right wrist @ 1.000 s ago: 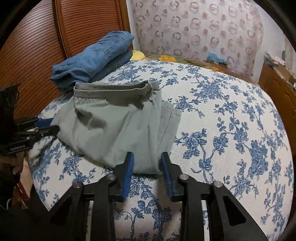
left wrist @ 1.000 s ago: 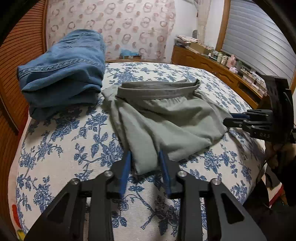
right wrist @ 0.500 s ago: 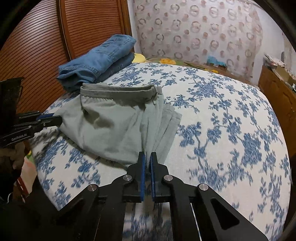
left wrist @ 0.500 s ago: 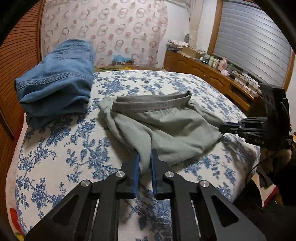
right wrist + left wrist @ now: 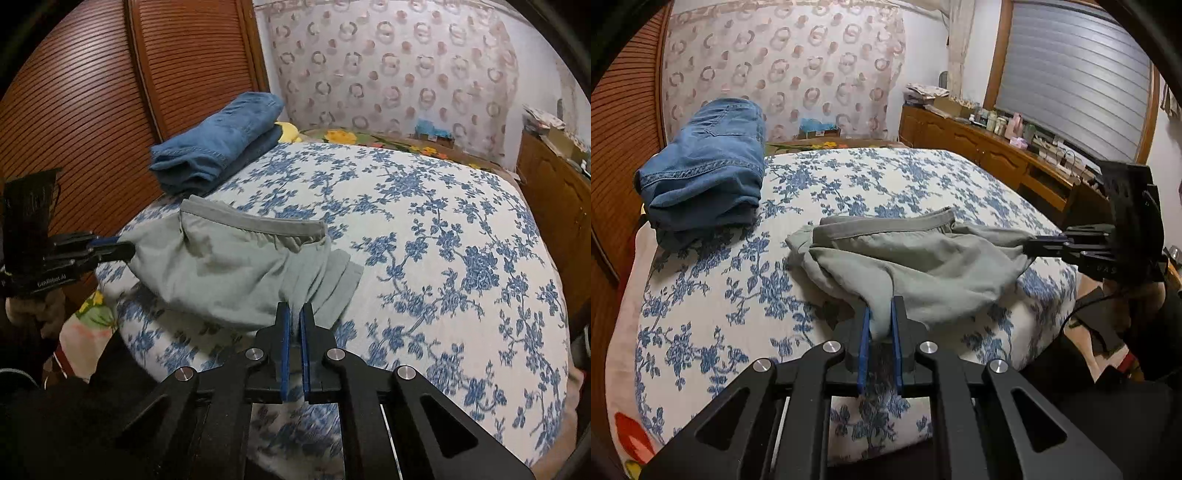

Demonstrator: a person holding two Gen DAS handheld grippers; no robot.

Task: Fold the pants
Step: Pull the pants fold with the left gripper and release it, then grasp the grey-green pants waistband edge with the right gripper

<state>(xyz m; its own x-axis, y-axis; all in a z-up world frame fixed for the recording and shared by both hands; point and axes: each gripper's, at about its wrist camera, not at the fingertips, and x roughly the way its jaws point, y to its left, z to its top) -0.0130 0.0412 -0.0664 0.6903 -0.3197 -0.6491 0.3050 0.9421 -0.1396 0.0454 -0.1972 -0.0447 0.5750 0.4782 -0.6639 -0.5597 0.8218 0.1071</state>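
Grey-green pants (image 5: 916, 258) lie partly folded on the floral bedspread (image 5: 738, 295), waistband on the far side. My left gripper (image 5: 880, 314) is shut on a near corner of the pants and lifts it slightly. My right gripper (image 5: 294, 314) is shut on the other near corner of the pants (image 5: 236, 269). The right gripper also shows in the left wrist view (image 5: 1034, 245), and the left gripper in the right wrist view (image 5: 125, 249), each gripping the cloth's edge. The cloth sags between them.
Folded blue jeans (image 5: 705, 166) sit at the bed's far left by the wooden slatted door (image 5: 92, 103). A wooden sideboard (image 5: 997, 155) with clutter stands to the right. The bed edge (image 5: 1015, 343) is close below the grippers.
Both grippers went from open around the pants' near corners to shut on them. They have since pulled the corners up and back towards the bed edge.
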